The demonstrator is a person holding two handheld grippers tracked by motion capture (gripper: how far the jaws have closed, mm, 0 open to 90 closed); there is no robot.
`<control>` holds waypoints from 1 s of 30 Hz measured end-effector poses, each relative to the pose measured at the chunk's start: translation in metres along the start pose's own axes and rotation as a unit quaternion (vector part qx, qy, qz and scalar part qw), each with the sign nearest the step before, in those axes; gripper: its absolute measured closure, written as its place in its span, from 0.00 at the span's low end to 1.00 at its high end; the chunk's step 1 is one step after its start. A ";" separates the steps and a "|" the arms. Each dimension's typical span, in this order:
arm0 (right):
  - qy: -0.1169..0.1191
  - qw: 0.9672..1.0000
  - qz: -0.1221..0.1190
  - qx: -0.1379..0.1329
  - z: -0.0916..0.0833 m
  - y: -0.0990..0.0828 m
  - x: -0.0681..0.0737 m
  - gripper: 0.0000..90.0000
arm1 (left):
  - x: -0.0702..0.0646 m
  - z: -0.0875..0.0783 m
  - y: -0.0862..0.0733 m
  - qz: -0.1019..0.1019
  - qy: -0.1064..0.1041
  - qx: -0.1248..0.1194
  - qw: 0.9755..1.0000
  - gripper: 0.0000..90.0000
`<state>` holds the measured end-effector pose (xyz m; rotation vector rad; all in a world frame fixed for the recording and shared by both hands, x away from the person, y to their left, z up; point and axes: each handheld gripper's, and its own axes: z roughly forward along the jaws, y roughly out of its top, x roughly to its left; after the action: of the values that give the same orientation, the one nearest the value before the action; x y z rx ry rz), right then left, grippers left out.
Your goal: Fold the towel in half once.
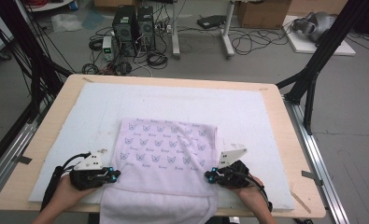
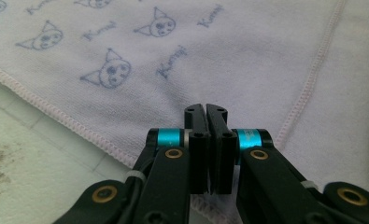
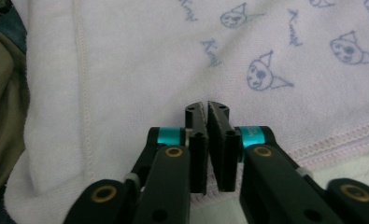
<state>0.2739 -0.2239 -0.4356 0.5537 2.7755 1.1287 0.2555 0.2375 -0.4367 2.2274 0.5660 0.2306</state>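
Pale lilac terry towel (image 1: 166, 158) printed with blue cat faces is lying on the white foam mat (image 1: 247, 112), its near end hanging over the table's front edge.

The left gripper (image 1: 114, 175) and right gripper (image 1: 210, 176) are sitting at the towel's stitched side hems, jaws pressed together with nothing between them; bare mat is lying open on both sides and beyond.
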 end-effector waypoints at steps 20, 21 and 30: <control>0.020 0.998 -0.021 -0.059 -0.056 0.015 0.028 0.98 | -0.041 -0.063 0.010 0.010 0.005 -0.064 0.998 0.98; 0.021 0.998 -0.023 -0.059 -0.058 0.015 0.032 0.97 | -0.045 -0.063 0.009 0.014 0.002 -0.063 0.998 0.98; 0.024 0.998 0.002 -0.057 -0.046 0.017 0.008 0.75 | -0.021 -0.041 0.014 0.000 0.019 -0.064 0.998 0.72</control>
<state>0.2612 -0.2397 -0.3898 0.5269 2.7274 1.3086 0.2279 0.2474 -0.3982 2.1038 0.5561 0.3005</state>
